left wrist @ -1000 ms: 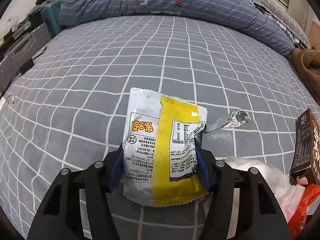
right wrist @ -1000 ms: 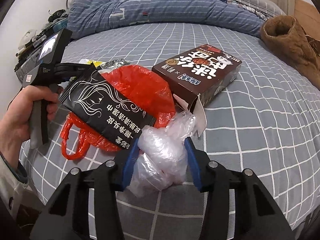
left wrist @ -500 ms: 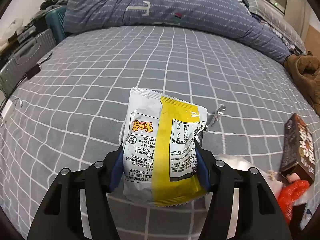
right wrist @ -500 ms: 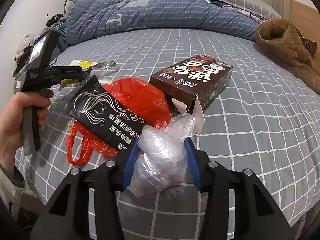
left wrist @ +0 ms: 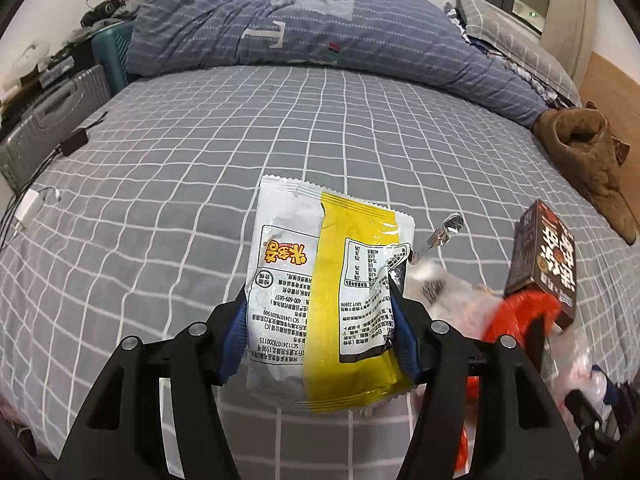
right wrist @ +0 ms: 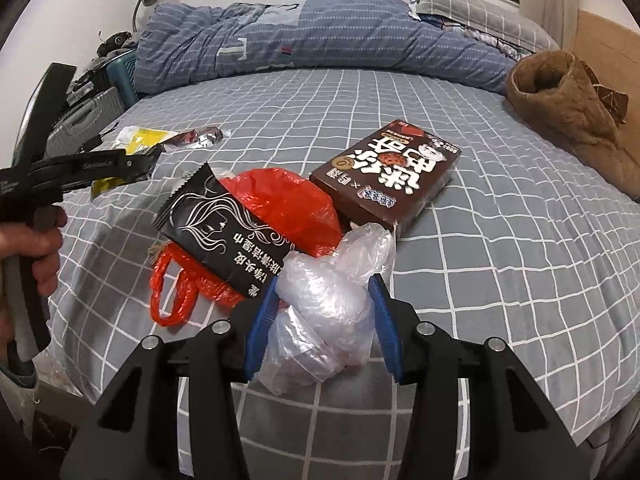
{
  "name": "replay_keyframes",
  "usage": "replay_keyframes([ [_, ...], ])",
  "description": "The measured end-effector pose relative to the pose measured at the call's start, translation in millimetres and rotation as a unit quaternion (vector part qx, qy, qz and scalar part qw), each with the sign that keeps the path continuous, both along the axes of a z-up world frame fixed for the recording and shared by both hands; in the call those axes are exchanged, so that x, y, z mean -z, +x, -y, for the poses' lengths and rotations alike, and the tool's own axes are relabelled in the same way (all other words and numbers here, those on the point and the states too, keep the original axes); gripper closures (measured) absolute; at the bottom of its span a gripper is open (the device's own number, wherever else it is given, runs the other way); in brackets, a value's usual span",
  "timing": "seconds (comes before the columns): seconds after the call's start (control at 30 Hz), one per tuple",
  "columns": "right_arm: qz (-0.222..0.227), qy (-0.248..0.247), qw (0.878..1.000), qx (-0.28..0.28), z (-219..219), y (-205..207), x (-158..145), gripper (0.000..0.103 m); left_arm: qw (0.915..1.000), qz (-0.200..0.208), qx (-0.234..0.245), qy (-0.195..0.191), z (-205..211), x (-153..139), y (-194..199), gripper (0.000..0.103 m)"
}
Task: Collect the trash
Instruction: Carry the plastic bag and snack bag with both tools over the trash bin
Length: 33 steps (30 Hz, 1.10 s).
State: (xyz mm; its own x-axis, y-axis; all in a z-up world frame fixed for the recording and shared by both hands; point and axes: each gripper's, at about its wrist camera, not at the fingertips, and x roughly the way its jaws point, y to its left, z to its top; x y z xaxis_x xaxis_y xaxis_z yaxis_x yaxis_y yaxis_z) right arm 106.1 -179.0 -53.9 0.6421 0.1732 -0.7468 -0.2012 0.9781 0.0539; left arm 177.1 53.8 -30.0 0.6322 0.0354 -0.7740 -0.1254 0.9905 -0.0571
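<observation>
The left gripper (left wrist: 320, 332) is clamped on a crinkled snack packet (left wrist: 324, 292), white on one half and yellow on the other, which sits in the lower middle of the left wrist view, above the grey checked bedsheet (left wrist: 180, 152). Its print is upside down: red and yellow Chinese characters in a logo, a nutrition table, and the strings "400-609-0657" and "SC12410782…" can be made out; the rest is too small. A torn strip of silver foil (left wrist: 444, 232) lies on the sheet just right of the packet.

The right gripper (right wrist: 322, 316) is squeezed on a wad of clear, wrinkled plastic bag (right wrist: 328, 300) at the lower middle of the right wrist view. Just beyond it lies a red plastic bag (right wrist: 288, 204) with loop handles, and on top of that a black sachet (right wrist: 224, 232) with a white line drawing of a long-haired head and white Chinese text. To the right of centre a dark brown box (right wrist: 388, 176) rests on the sheet with one end flap open, showing large white Chinese characters, a cookie picture and a gold seal.

At the left edge a hand (right wrist: 40, 248) grips the other tool's handle. A rumpled blue duvet (right wrist: 320, 40) fills the top of the frame, and a brown fleece garment (right wrist: 572, 120) lies at the upper right.
</observation>
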Motion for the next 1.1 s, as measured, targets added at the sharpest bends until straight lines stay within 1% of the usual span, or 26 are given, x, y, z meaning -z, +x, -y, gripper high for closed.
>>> replay_keyframes([
  [0.17,0.001,-0.005,1.000,-0.001,-2,-9,-2,0.059,1.0000,0.007,0.001,-0.002,-3,-11,-27,0.044],
  [0.4,0.009,-0.001,1.000,0.003,-2,-28,-13,0.059,0.9999,0.009,0.007,-0.010,-1,-16,-67,0.044],
  [0.57,0.017,0.003,1.000,-0.002,-8,-43,-22,0.059,0.9998,0.005,0.016,-0.008,5,-14,-100,0.044],
  [0.8,0.024,-0.004,1.000,-0.012,-18,-70,-33,0.059,0.9997,0.004,0.021,-0.013,10,-15,-148,0.044],
  [0.97,0.034,-0.004,0.999,-0.012,-17,-89,-43,0.059,0.9994,0.001,0.029,-0.020,20,-12,-177,0.044],
  [1.1,0.031,0.000,0.999,-0.012,-15,-108,-45,0.059,0.9992,-0.003,0.033,-0.021,26,-8,-200,0.044],
])
